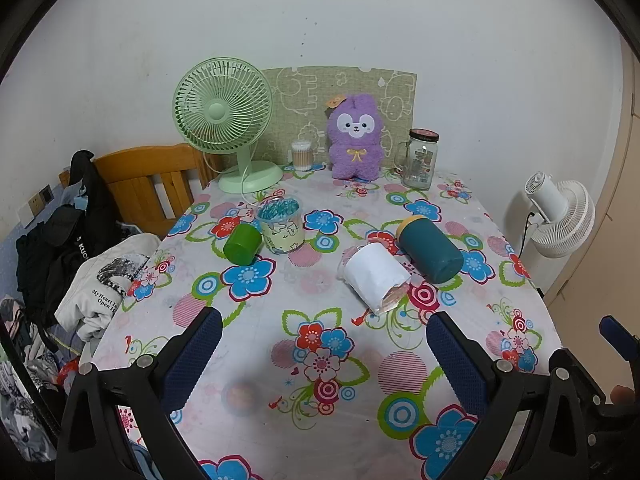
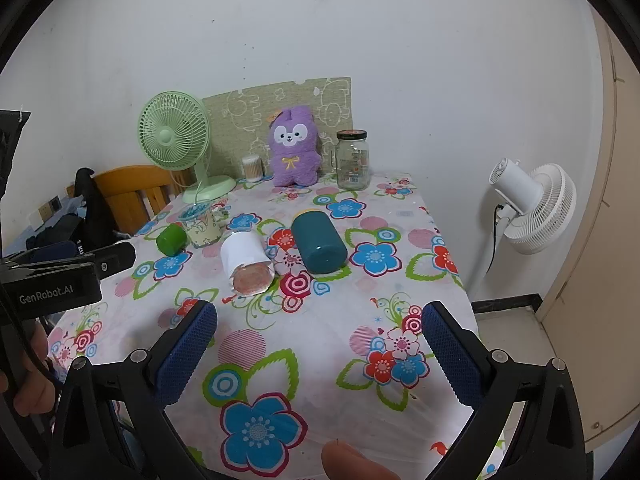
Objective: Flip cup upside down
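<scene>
Three cups lie on their sides on the flowered tablecloth (image 1: 320,288): a small green cup (image 1: 242,245) (image 2: 172,239), a clear cup wrapped in white paper (image 1: 376,276) (image 2: 247,262), and a teal cup with a yellow rim (image 1: 430,248) (image 2: 319,243). My left gripper (image 1: 324,328) is open and empty, hovering over the near table, short of the cups. My right gripper (image 2: 320,328) is open and empty too, in front of the white and teal cups. The left gripper's body shows at the left of the right wrist view (image 2: 60,280).
An upright clear cup of clips (image 1: 280,226) stands by the green cup. At the back stand a green fan (image 1: 228,124), a cotton-swab tub (image 1: 301,155), a purple plush (image 1: 354,140) and a glass jar (image 1: 420,158). Clothes (image 1: 80,240) lie left; a white fan (image 1: 560,212) stands right.
</scene>
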Available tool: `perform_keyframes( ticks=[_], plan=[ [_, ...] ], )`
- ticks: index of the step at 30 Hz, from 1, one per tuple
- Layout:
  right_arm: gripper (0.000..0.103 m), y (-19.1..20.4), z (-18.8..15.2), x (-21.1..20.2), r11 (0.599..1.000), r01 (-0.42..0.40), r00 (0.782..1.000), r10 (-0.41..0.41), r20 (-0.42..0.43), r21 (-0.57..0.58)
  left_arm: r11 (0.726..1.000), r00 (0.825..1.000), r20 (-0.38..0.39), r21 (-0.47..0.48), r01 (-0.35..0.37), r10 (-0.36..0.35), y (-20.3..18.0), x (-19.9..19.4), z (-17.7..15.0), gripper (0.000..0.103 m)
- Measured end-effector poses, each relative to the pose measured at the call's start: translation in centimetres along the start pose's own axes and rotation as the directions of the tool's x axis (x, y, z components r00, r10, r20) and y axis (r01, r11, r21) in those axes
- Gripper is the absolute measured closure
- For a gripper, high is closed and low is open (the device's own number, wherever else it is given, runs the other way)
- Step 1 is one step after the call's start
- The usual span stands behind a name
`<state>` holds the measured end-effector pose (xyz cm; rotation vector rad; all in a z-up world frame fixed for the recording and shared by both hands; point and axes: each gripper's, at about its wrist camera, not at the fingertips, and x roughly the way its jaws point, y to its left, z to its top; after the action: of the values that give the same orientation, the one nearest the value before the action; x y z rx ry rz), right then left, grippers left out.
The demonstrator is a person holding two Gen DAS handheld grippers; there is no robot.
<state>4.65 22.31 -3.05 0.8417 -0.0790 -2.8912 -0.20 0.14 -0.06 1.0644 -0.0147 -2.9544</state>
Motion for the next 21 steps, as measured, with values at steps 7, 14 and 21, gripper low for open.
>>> perform_keyframes(
  ticks=[7, 14, 21],
  plan=[
    [0.000, -0.02, 0.01, -0.07, 1.000, 0.004, 1.000, -0.004, -0.003, -0.001, 1.000, 1.000, 0.001, 0.000, 0.004, -0.004, 0.01, -0.04, -0.08, 0.000],
    [0.000, -0.16, -0.13, -0.17, 1.000, 0.000, 1.000, 0.000, -0.004, 0.005, 1.000, 1.000, 0.000, 0.004, 0.002, -0.002, -0.29, -0.20, 0.07, 0.000],
    [0.000, -0.22, -0.14, 0.02, 1.000, -0.004, 1.000, 0.004, -0.012, 0.008, 1.000, 1.000, -0.003, 0.004, 0.002, -0.002, -0.34, -0.13, 0.08, 0.000]
  ],
)
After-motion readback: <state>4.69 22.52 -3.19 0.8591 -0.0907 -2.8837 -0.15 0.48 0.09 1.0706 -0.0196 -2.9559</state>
